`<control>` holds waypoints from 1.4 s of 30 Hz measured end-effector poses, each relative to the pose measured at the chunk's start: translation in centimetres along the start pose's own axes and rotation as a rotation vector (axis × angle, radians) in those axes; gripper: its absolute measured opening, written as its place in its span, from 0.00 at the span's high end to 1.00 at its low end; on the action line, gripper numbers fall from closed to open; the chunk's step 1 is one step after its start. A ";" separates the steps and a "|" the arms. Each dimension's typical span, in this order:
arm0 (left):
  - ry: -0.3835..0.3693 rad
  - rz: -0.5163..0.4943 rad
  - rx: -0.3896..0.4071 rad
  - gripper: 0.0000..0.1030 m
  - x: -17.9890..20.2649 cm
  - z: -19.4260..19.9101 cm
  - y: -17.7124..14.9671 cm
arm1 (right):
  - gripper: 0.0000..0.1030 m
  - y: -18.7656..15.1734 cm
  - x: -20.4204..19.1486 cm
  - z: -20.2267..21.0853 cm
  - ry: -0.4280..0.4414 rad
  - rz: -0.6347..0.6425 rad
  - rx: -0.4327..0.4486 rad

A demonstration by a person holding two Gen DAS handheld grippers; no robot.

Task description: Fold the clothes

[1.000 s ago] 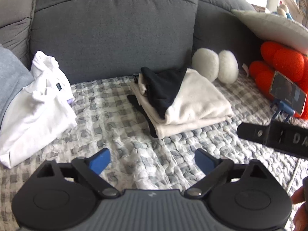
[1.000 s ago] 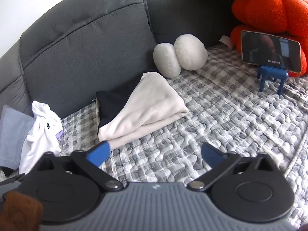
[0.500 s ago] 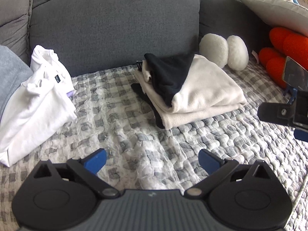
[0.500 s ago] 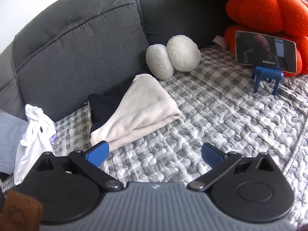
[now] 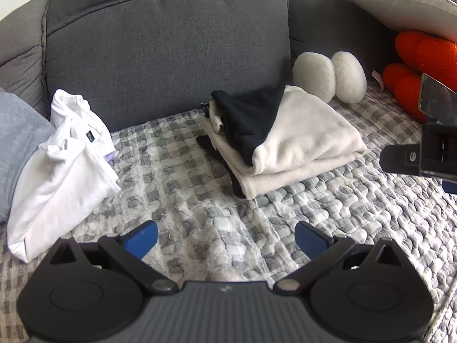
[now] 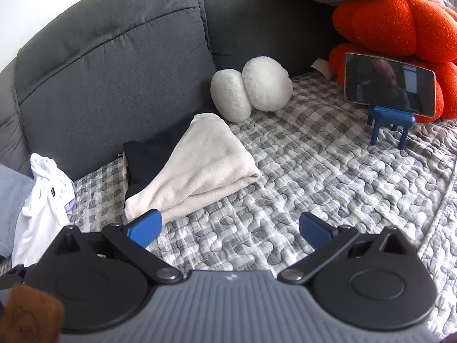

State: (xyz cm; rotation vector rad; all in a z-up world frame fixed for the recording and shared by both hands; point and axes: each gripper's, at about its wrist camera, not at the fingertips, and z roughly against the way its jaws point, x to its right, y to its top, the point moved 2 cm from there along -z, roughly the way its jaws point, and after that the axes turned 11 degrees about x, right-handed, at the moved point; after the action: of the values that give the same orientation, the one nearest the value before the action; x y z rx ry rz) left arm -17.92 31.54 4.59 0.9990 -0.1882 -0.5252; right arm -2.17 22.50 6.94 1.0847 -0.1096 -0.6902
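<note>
So we have a folded stack [image 5: 288, 143] at frame centre; the crumpled white shirt [image 5: 62, 165] at left remains. Left hand-held gripper [image 5: 225, 240] and right hand-held gripper [image 6: 230, 228] hang released, empty.

A grey sofa [image 5: 165, 48] fills the upper half of both views, its back cushions meeting at a seam right of centre; a grey-and-white checked quilt [image 5: 328, 214] covers the seat across the lower frame; a pale pillow [image 5: 400, 5] lies at upper right; a white wall [image 6: 42, 5] shows at upper left; soft daylight throughout.
</note>
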 end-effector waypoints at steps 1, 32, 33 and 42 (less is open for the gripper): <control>0.001 -0.004 0.000 0.01 0.0 0.0 0.0 | 0.00 0.0 0.0 0.0 -0.001 0.003 0.000; -0.026 -0.012 -0.020 0.01 0.3 -0.5 -0.2 | 0.00 -0.4 -0.8 -0.4 0.000 0.085 -0.016; -0.027 -0.013 -0.021 0.01 0.3 -0.6 -0.2 | 0.00 -0.4 -0.8 -0.4 -0.001 0.087 -0.016; -0.024 -0.010 -0.021 0.01 0.2 -0.6 -0.2 | 0.00 -0.4 -0.9 -0.4 0.000 0.093 -0.017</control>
State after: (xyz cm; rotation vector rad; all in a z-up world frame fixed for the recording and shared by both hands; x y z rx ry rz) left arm -17.60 31.79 4.11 0.9740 -0.1990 -0.5472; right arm -2.96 23.19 6.63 1.0570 -0.1537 -0.6063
